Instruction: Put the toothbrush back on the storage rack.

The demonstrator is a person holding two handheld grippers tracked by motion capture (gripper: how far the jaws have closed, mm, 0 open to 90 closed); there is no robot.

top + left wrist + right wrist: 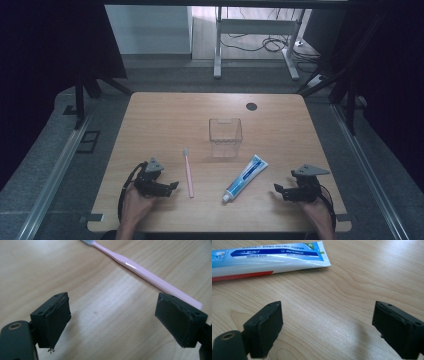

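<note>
On the wooden counter [165,107] the left tongs [172,186] rested near the front edge, jaws spread wide with nothing but bare wood between them. Just beside them, toward the middle of the counter, lay a pink toothbrush [188,172], flat, its bristle end pointing away from the person. In the left gripper view the toothbrush [140,271] ran slantwise beyond the jaws, its handle end passing just behind one of them, without touching as far as could be told.

The right tongs [276,188] sat near the front right corner, also spread and holding nothing. A toothpaste tube [245,178] lay slantwise between the toothbrush and the right tongs, cap toward the person. Behind both stood a clear plastic box [225,137], upright, near the counter's middle.
</note>
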